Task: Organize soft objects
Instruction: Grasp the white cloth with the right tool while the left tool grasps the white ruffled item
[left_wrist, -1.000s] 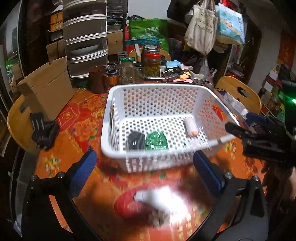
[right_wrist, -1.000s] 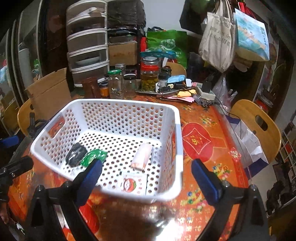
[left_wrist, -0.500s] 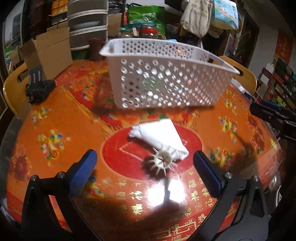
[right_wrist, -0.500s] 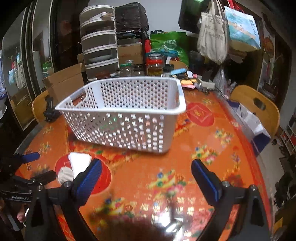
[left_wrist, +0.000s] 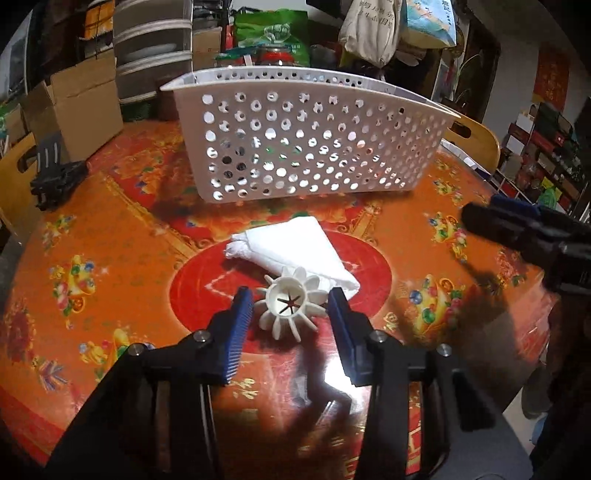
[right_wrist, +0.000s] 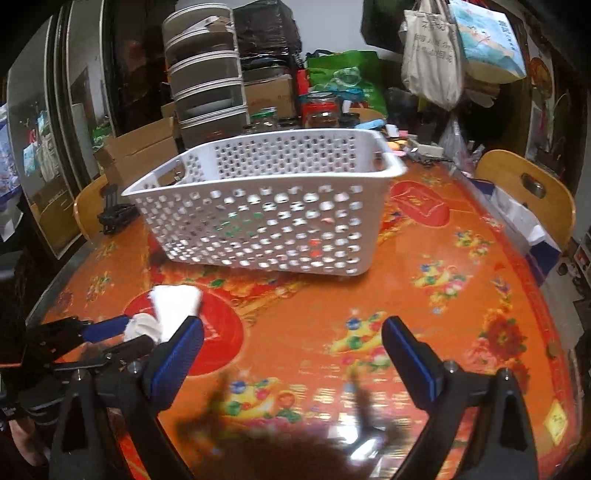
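Note:
A white finned soft object lies on the orange table, resting against a folded white cloth. My left gripper is low over the table, its blue pads on either side of the finned object with small gaps, not gripping it. A white perforated basket stands behind; small items show through its holes. In the right wrist view the basket is ahead, the cloth and finned object sit at the left with the left gripper around the latter. My right gripper is open and empty above the table.
Jars, stacked drawers and cardboard boxes crowd the far side of the table. A black clamp lies at the left edge. Wooden chairs stand around the table.
Both grippers have dropped from above the basket to table level in front of it. My left gripper has advanced to the finned object and narrowed its jaws around it.

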